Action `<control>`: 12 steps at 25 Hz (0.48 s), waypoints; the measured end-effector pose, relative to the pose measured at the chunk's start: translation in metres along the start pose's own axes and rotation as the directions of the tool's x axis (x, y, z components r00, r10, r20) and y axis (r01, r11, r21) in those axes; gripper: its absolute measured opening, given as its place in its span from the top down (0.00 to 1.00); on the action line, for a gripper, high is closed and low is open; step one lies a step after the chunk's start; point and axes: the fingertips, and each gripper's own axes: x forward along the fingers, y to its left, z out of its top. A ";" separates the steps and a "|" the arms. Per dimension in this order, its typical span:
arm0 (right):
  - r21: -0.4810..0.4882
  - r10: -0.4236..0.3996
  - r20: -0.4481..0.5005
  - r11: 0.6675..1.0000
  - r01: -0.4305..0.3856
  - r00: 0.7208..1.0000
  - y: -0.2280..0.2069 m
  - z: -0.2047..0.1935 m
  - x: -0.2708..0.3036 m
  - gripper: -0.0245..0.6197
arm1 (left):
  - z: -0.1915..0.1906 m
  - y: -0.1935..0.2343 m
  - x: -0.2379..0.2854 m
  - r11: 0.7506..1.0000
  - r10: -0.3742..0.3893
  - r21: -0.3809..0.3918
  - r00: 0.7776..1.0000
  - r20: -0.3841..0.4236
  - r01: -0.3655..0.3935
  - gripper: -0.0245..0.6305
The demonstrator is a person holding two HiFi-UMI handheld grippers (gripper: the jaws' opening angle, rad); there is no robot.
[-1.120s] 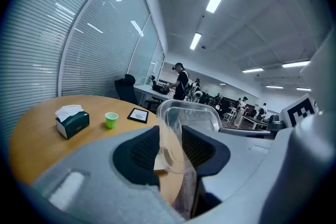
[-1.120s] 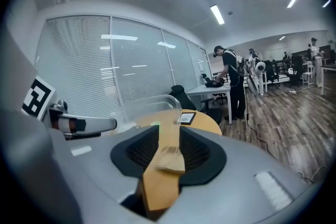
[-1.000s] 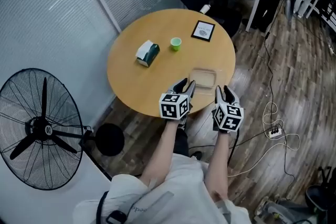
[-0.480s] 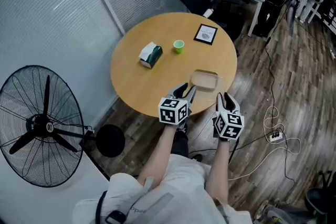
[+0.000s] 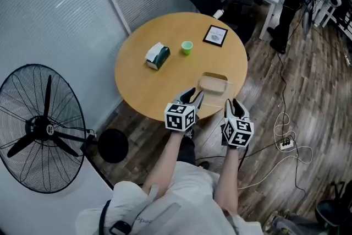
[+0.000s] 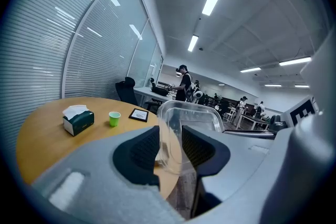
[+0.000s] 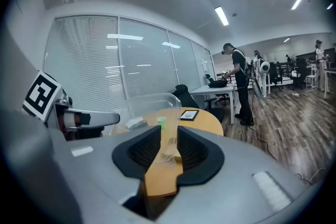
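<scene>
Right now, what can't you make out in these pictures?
Print on the framed card: too small in every view.
Inside of the green cup: too small in the head view, side-on in both gripper views.
Near corners of the clear plastic container: covered in the head view by the left gripper and right gripper.

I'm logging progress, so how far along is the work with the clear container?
Done: the left gripper and the right gripper are each shut on a wall of the clear container. In hand: it sits between them at the near edge of the round table; whether it rests on the wood is unclear. Left: neither has let go, and it looks empty.
</scene>
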 end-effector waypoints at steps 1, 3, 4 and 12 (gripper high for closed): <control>0.001 0.001 -0.002 1.000 -0.001 1.000 0.000 -0.001 0.000 0.81 | -0.001 0.000 -0.001 1.000 0.001 0.000 1.000 -0.002 -0.001 0.75; 0.001 0.003 -0.006 1.000 -0.003 1.000 -0.001 -0.004 -0.002 0.81 | -0.004 -0.001 -0.001 1.000 0.001 0.001 1.000 -0.006 -0.001 0.75; 0.001 0.003 -0.008 1.000 -0.003 1.000 -0.001 -0.005 -0.002 0.81 | -0.004 -0.002 -0.001 1.000 0.001 0.002 1.000 -0.007 -0.001 0.75; -0.002 0.006 -0.021 1.000 -0.006 1.000 0.000 -0.010 -0.005 0.82 | -0.009 -0.002 -0.003 1.000 0.006 0.009 1.000 -0.017 -0.006 0.75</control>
